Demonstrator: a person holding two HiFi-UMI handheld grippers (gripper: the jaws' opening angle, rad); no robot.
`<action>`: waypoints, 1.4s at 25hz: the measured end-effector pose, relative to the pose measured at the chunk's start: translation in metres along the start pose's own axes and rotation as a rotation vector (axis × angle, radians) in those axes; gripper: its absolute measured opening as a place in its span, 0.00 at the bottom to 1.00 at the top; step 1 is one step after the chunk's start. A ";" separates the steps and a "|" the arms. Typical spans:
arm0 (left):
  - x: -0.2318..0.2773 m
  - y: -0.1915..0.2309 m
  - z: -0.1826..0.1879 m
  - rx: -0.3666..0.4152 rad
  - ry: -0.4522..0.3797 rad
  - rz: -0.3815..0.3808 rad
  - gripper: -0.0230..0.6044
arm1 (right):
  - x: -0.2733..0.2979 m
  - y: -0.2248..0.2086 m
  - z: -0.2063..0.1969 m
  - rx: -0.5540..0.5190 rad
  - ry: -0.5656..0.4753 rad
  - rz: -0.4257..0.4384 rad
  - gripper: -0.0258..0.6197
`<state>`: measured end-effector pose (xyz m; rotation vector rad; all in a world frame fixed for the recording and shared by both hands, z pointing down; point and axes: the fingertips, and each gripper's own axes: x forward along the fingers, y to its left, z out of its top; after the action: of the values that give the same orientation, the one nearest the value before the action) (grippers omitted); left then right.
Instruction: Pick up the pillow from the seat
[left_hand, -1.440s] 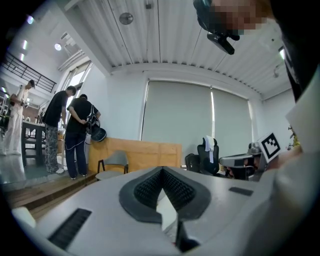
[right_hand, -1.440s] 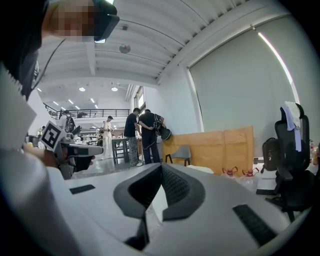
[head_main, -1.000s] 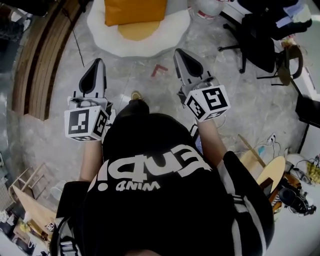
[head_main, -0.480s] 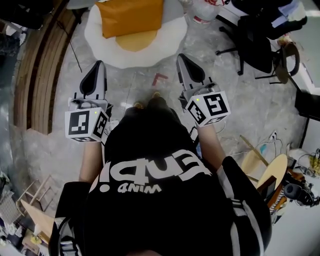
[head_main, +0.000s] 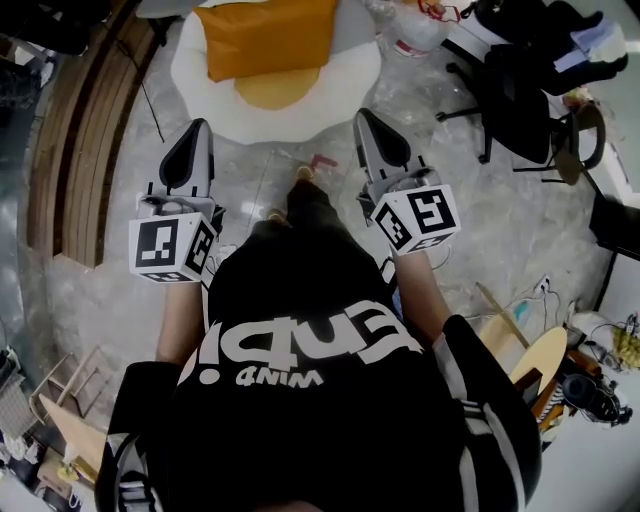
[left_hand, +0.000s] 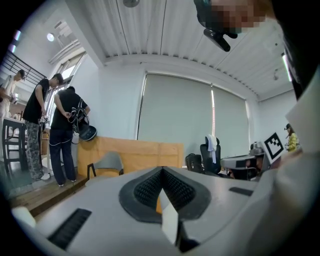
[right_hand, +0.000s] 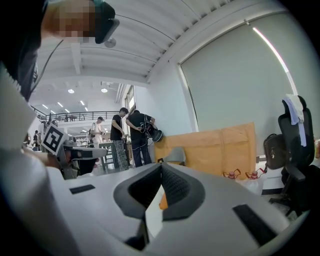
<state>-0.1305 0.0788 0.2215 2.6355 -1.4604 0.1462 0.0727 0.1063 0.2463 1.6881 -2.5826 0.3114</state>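
Pillow (head_main: 265, 35) on the seat (head_main: 345, 85) ahead, steps (head_main: 85, 130) to its left, office chair (head_main: 520, 80) right.

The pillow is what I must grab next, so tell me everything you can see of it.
The pillow is a plump orange rectangle, plain, soft and cloth-like. It lies flat at the top of the head view, its far edge cut off by the picture. It rests on the white seat, which is shaped like a fried egg, and covers part of its yellow middle. Nothing else touches it.
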 end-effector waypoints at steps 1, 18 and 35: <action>0.006 0.001 0.000 -0.003 0.004 0.002 0.05 | 0.005 -0.004 0.000 0.002 0.005 0.003 0.07; 0.144 0.020 0.035 0.015 -0.028 0.068 0.05 | 0.107 -0.115 0.028 0.004 0.003 0.068 0.07; 0.216 0.093 0.045 -0.004 0.000 0.116 0.05 | 0.212 -0.136 0.046 0.011 0.028 0.097 0.07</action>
<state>-0.0944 -0.1580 0.2141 2.5483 -1.6120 0.1536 0.1134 -0.1458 0.2513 1.5539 -2.6524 0.3515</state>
